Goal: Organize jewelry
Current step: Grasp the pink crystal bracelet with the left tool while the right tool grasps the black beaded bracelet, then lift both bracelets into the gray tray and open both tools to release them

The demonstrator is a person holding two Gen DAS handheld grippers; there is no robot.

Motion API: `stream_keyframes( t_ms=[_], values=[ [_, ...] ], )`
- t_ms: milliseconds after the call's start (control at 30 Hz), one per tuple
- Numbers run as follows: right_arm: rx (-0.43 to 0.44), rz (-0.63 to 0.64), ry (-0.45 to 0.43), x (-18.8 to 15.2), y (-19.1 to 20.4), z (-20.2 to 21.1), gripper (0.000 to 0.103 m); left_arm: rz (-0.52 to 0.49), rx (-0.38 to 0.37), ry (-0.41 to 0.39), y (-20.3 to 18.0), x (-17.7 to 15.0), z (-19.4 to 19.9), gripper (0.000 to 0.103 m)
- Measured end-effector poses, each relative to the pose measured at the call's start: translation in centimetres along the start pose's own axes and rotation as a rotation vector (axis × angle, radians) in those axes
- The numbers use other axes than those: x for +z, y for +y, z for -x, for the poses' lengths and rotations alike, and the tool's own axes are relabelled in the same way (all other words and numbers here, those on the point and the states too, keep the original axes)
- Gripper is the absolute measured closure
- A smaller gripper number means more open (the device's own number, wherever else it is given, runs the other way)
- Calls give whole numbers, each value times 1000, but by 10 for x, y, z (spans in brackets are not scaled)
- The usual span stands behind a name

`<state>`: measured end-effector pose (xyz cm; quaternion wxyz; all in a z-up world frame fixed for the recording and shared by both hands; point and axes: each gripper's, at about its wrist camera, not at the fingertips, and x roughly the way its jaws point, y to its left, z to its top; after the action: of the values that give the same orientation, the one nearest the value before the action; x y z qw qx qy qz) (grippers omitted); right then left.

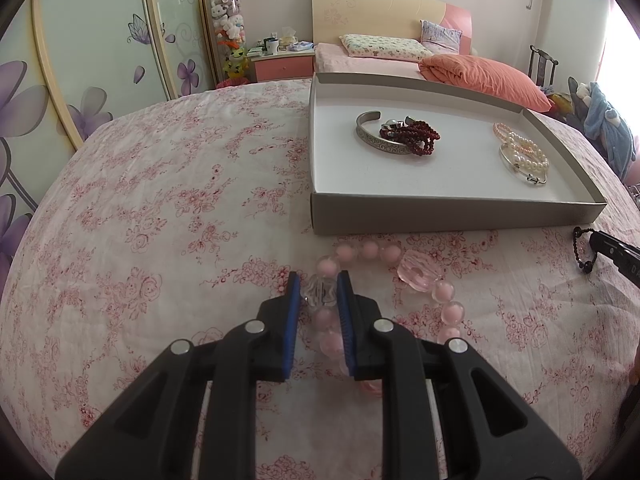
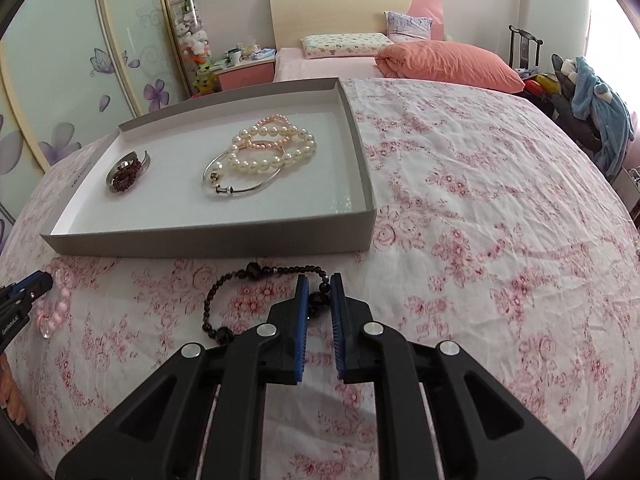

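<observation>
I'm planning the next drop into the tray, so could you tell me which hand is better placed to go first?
Either, but probably right: the right gripper is shut on the black bead bracelet, just before the tray. The left gripper clamps the pink bead bracelet, also near the wall.

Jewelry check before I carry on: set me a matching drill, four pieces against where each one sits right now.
Things:
1. pink bead bracelet
2. black bead bracelet
3. pearl bracelets
4. dark red bead bracelet

Places:
A. in the tray, lying on a silver cuff
B. on the floral cloth, in the right gripper
C. in the tray, overlapping a thin silver bangle
D. on the floral cloth, in the left gripper

Pairs: 1-D, 2-B, 3-C, 4-A
</observation>
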<state>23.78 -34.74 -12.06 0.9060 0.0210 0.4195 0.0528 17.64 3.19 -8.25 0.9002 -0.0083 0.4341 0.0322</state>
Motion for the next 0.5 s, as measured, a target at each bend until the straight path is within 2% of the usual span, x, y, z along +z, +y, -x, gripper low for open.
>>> stream_keyframes(
  t_ms=[300, 500],
  values=[
    [3, -11, -3, 5, -3, -2, 91, -3, -5, -2, -1, 0, 0, 84],
    [29, -4, -50, 3, -2, 16, 91, 5, -43, -9, -1, -1, 2, 84]
  ],
)
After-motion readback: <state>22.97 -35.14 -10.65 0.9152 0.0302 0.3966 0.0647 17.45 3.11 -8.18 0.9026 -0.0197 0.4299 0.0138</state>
